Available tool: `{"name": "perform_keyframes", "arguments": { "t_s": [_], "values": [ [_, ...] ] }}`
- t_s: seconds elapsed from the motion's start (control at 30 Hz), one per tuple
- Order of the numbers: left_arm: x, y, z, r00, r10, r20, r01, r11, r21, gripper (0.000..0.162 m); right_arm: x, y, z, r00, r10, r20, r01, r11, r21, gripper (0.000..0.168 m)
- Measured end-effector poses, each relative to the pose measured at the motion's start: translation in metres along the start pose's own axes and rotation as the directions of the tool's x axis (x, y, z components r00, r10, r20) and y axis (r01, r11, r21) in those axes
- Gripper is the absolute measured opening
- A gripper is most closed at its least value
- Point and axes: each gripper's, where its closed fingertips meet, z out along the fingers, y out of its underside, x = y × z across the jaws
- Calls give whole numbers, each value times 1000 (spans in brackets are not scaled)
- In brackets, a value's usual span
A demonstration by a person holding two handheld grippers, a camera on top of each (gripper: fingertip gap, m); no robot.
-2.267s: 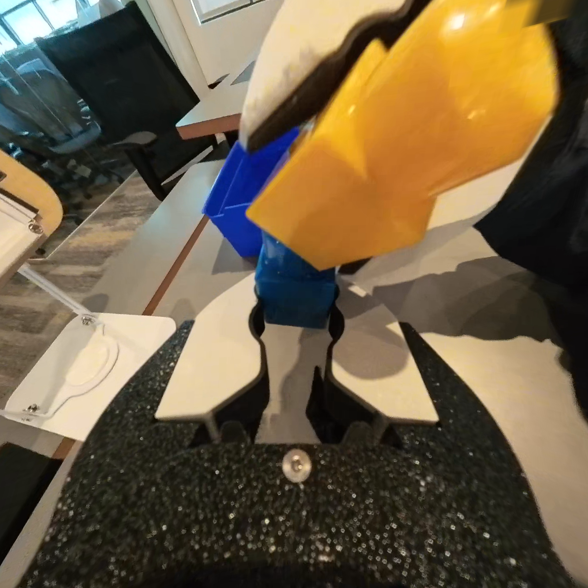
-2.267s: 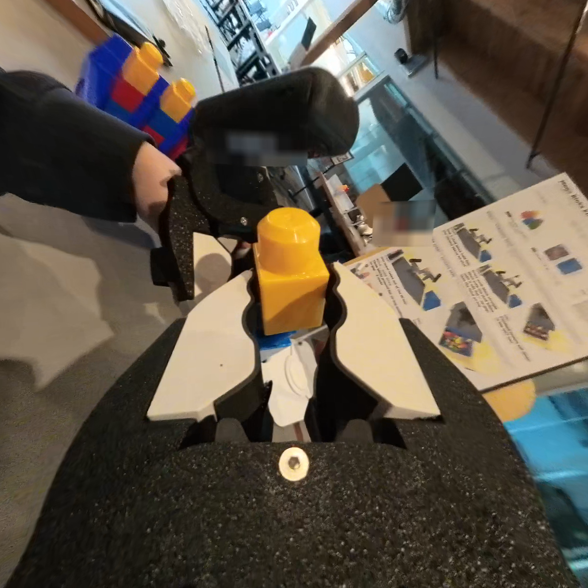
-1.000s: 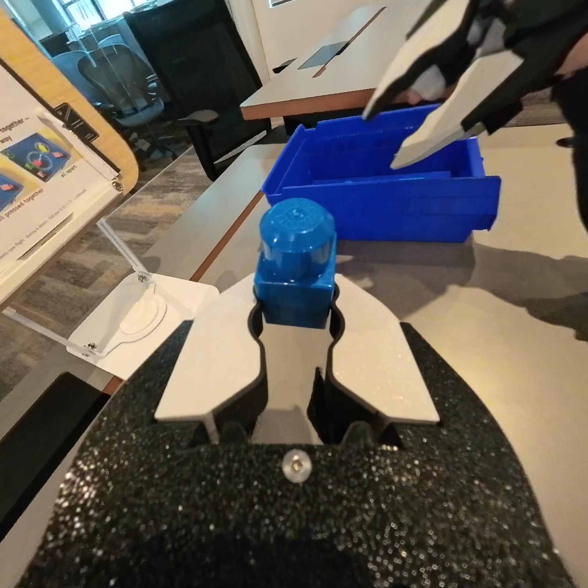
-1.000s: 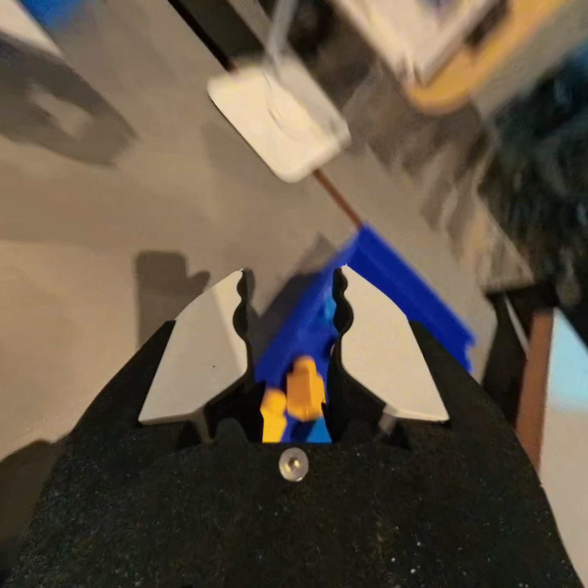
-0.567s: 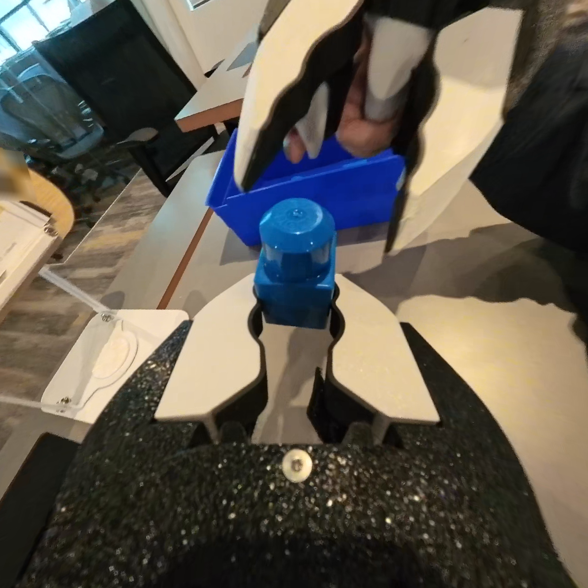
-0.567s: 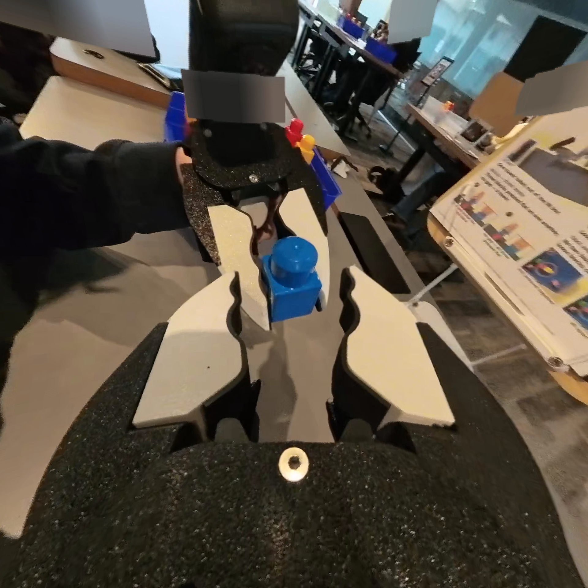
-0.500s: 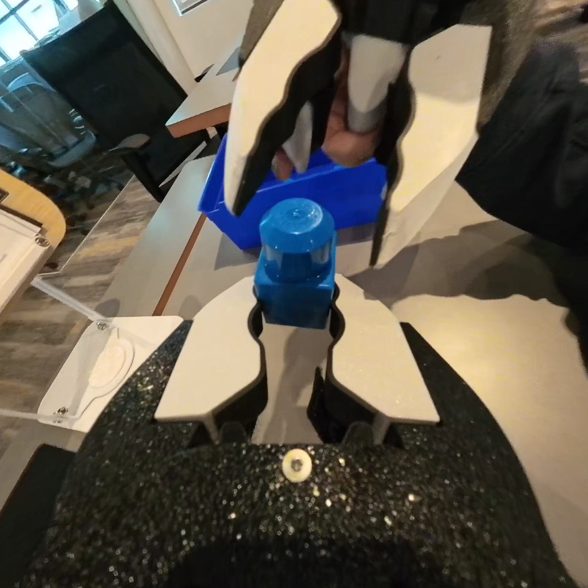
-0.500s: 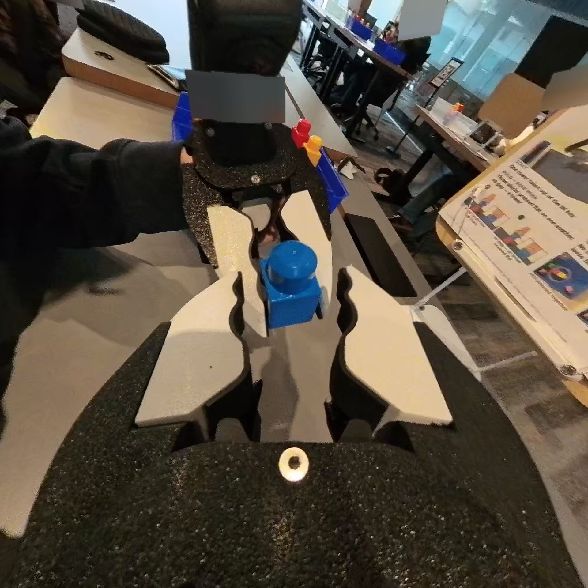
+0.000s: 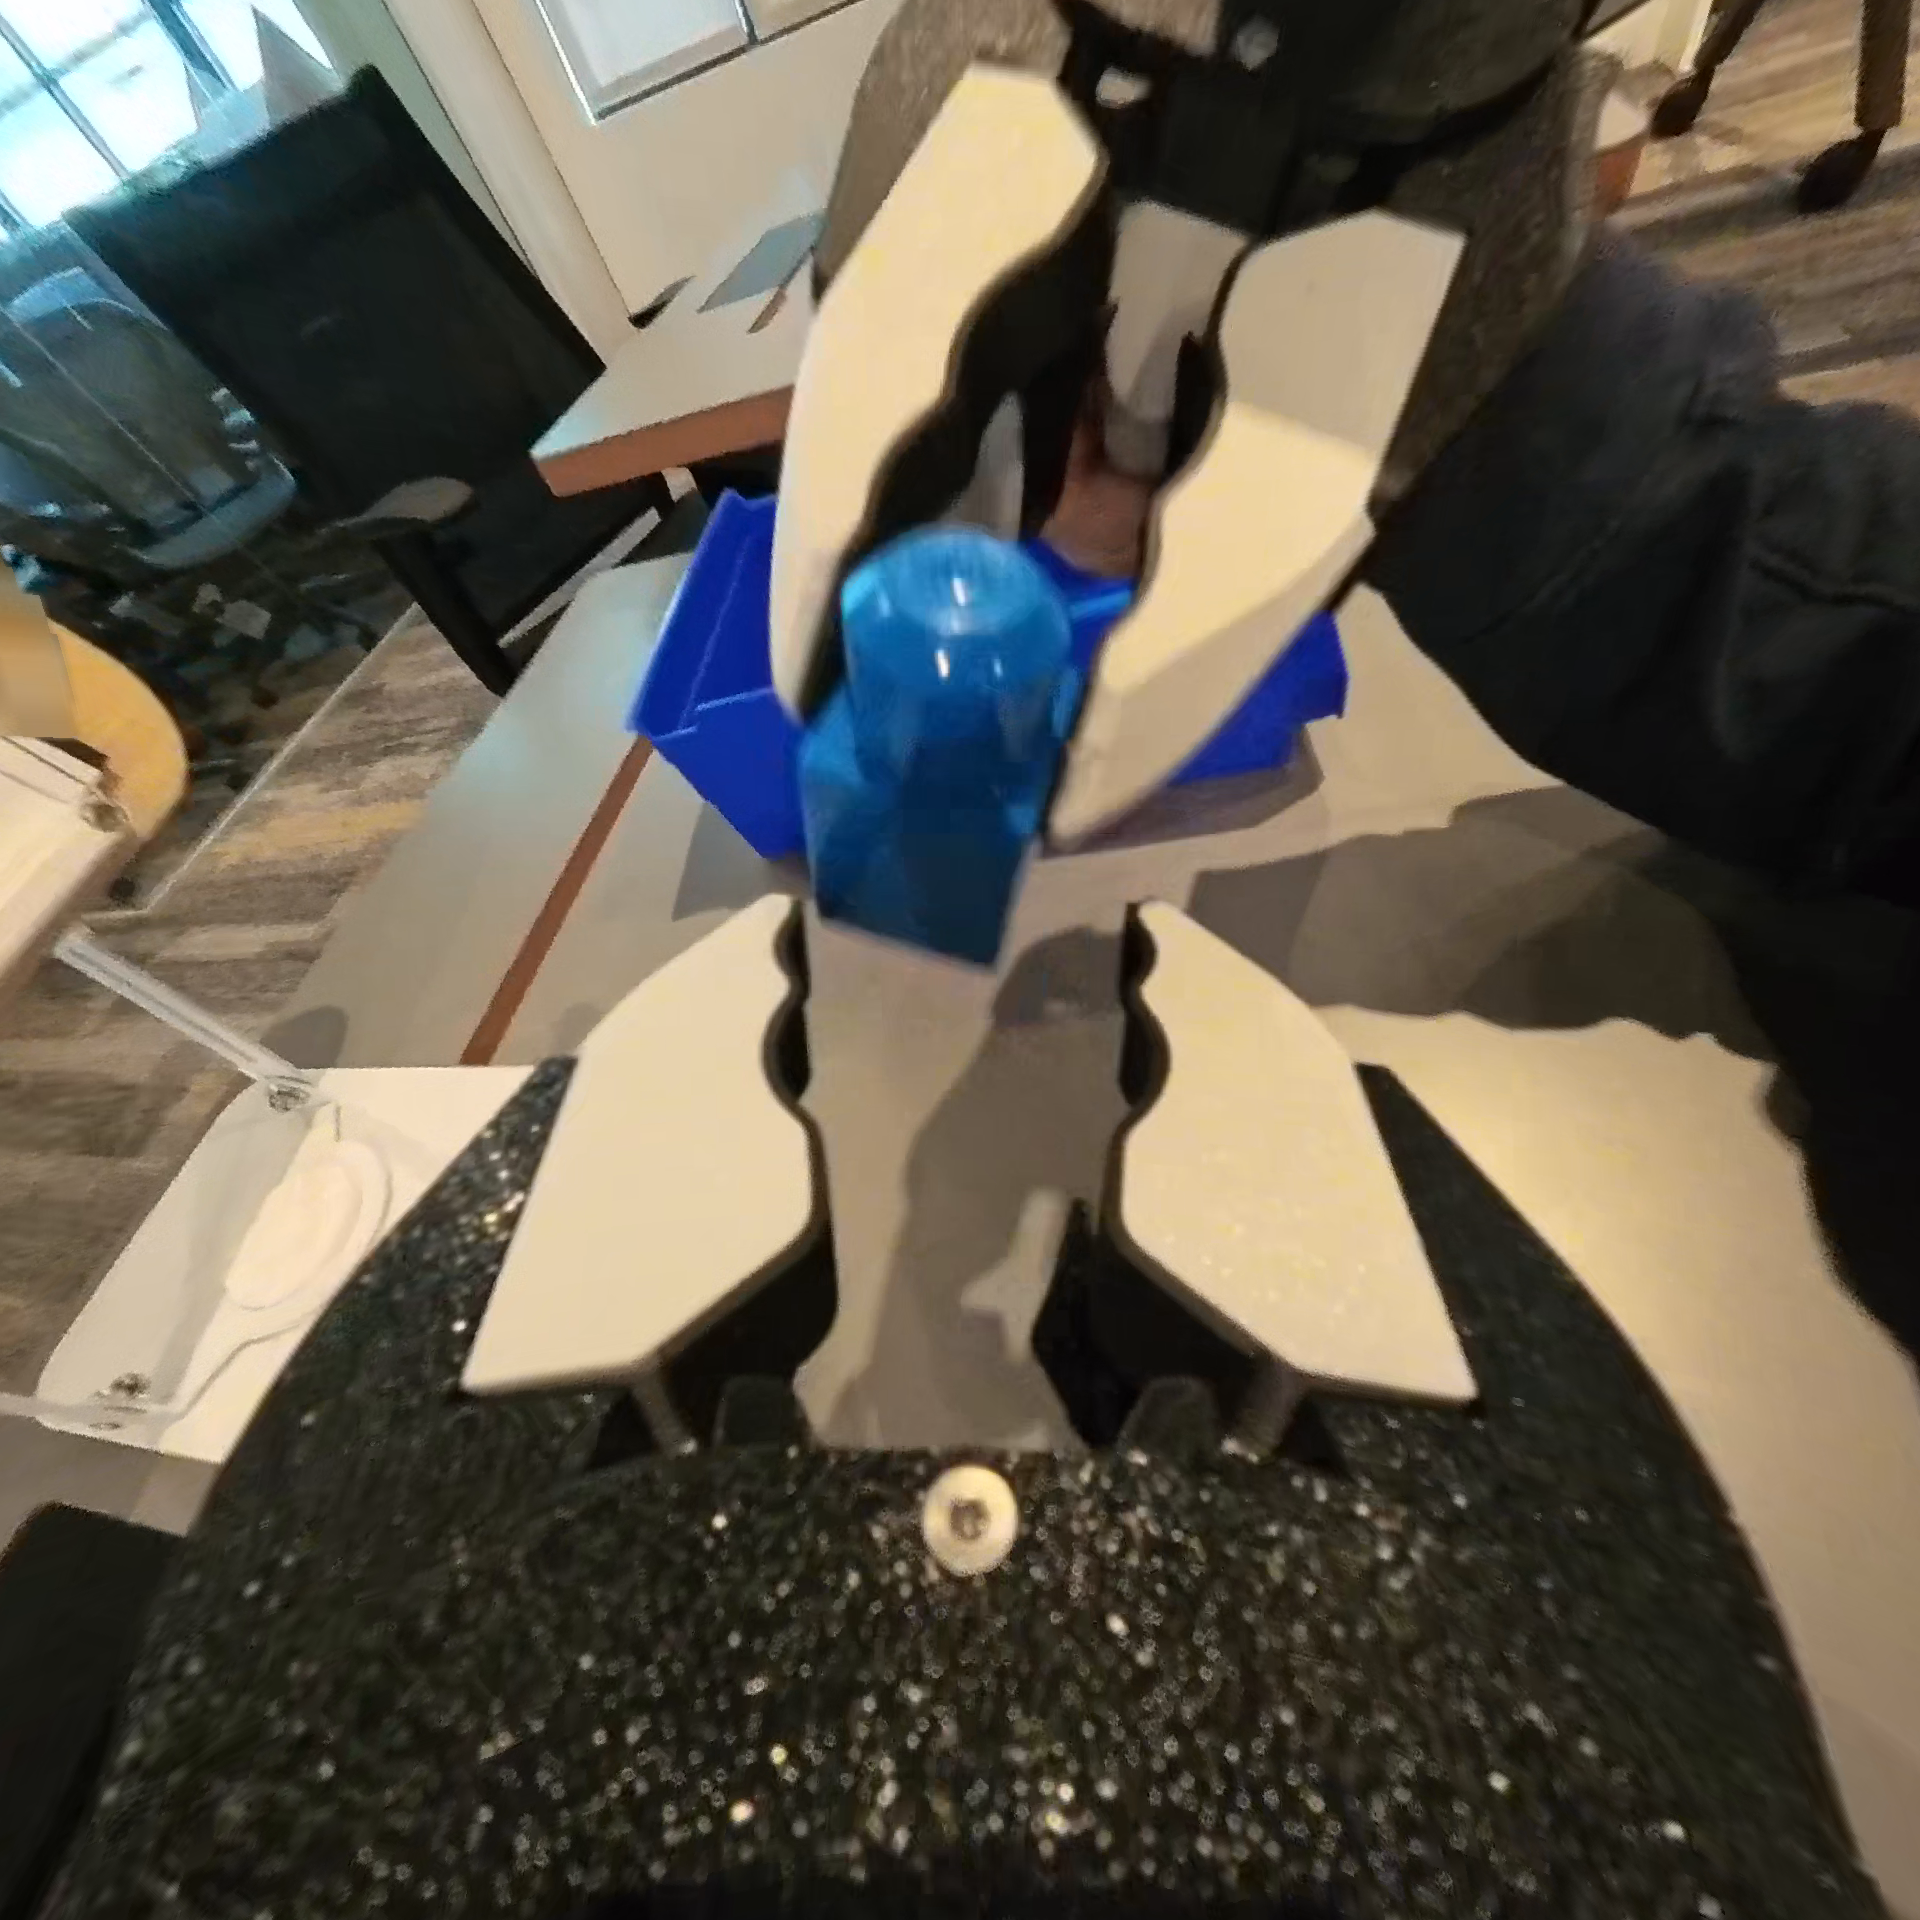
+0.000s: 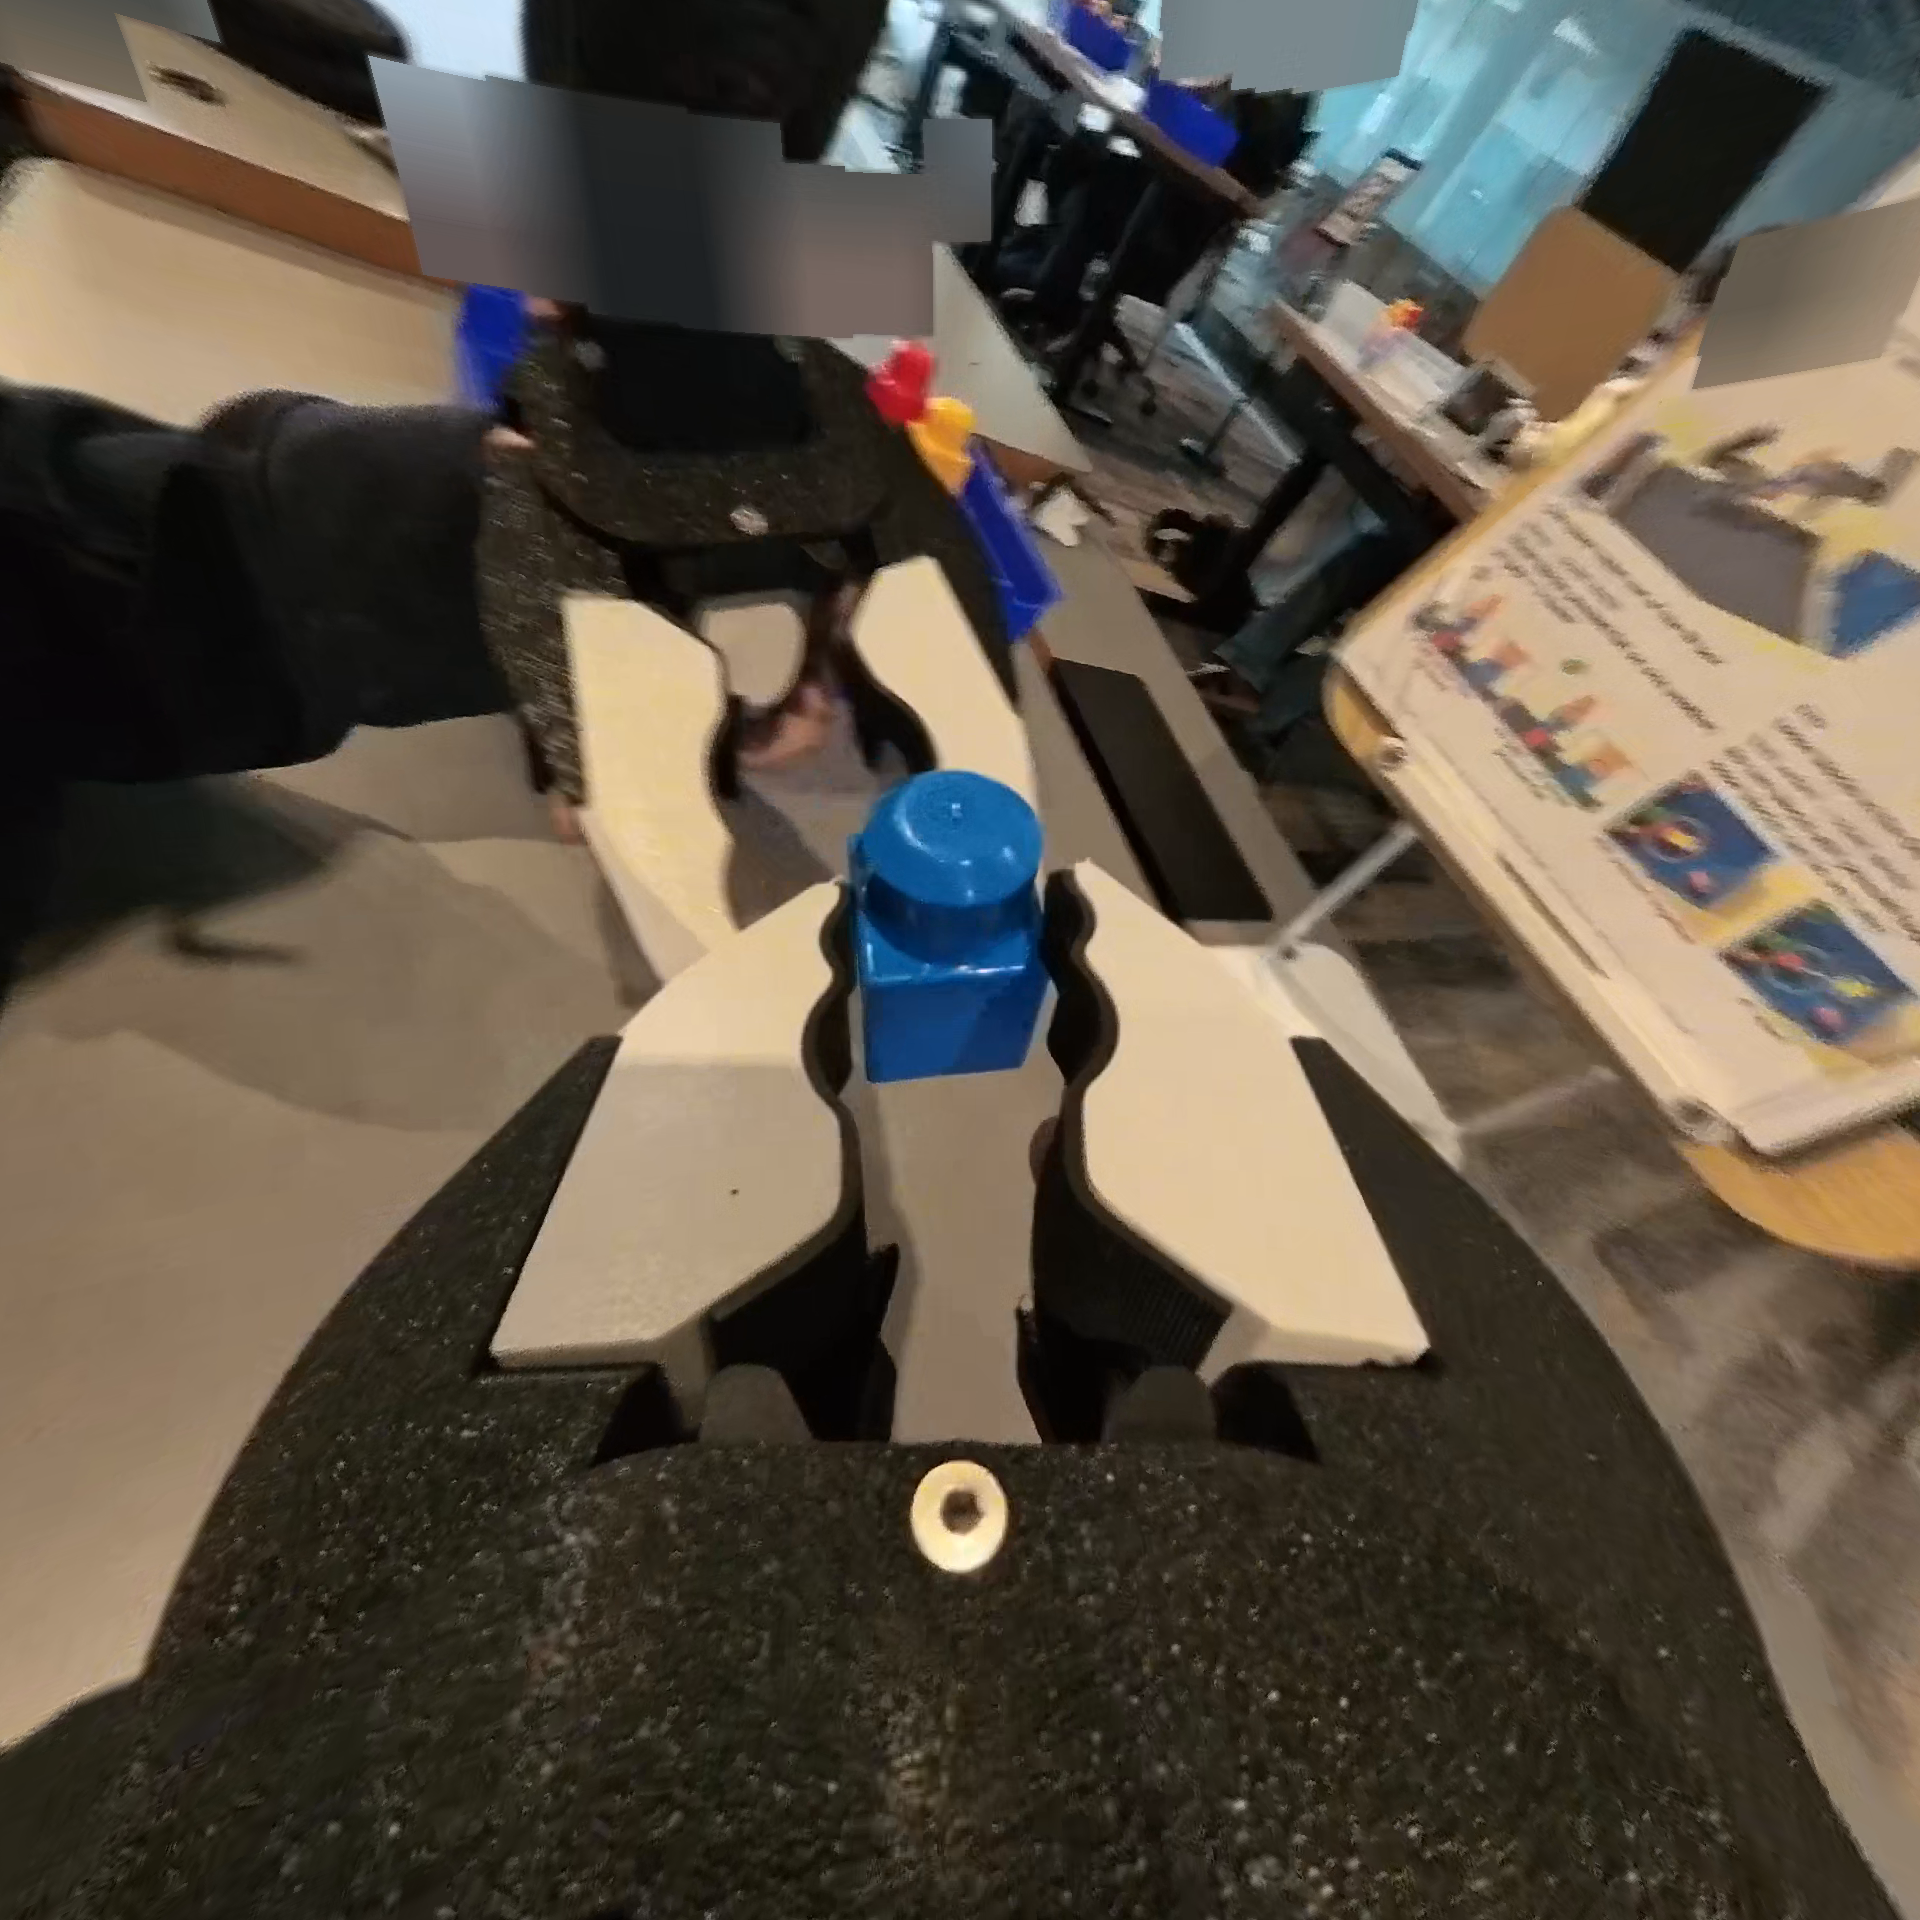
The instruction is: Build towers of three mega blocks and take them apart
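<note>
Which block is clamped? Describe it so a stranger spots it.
Over the pale table, near the blue bin, the right gripper pinches the blue block. It has a single round stud on top; the red block and yellow block sit farther off.

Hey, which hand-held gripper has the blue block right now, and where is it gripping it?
The right hand-held gripper holds the blue block by the sides of its square base. The left hand-held gripper is open, holding nothing.

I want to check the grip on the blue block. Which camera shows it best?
The right wrist view: the blue block is sharp and upright between the right tongs. The left wrist view shows it smeared by motion, beyond the open left tongs.
</note>
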Motion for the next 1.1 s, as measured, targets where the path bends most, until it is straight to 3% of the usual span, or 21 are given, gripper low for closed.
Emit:
{"name": "perform_keyframes", "arguments": {
  "t_s": [0.03,0.17,0.3,0.5,0.6,0.67,0.77,0.83,0.9,1.0,1.1],
  "values": [
    [-2,1,-1,1000,-17,3,17,1000,-4,64,12,3,-9,997,7,-76,-9,1000,-22,34],
    [-16,3,-9,997,-44,61,43,999,14,65,64,49,-62,911,-13,-413,-107,958,-267,35],
    [-28,10,-13,991,-72,114,73,997,-2,63,87,116,-124,791,-42,-611,-343,796,-499,35],
    [-37,21,-12,983,-77,165,87,995,-55,60,69,208,-179,730,0,-684,-621,420,-662,35],
    [-40,24,-13,980,-87,178,99,993,-61,60,61,232,-183,714,52,-698,-671,336,-661,36],
    [-43,25,-14,977,-96,190,110,992,-61,60,57,239,-181,708,94,-700,-687,321,-651,44],
    [-50,27,-20,968,-114,225,131,989,-62,62,57,241,-182,689,107,-717,-711,292,-640,76],
    [-61,30,-31,948,-121,293,151,985,-81,63,61,234,-185,676,82,-732,-716,304,-628,80],
    [-77,31,-54,903,-125,412,174,981,-84,61,70,219,-183,668,57,-742,-703,377,-603,80],
    [-109,31,-116,738,-172,653,234,972,-8,50,84,191,-178,667,-1,-745,-644,503,-577,75],
    [-131,36,-197,501,-246,830,276,954,116,42,92,168,-166,686,-35,-726,-566,602,-564,70]
  ]
}}
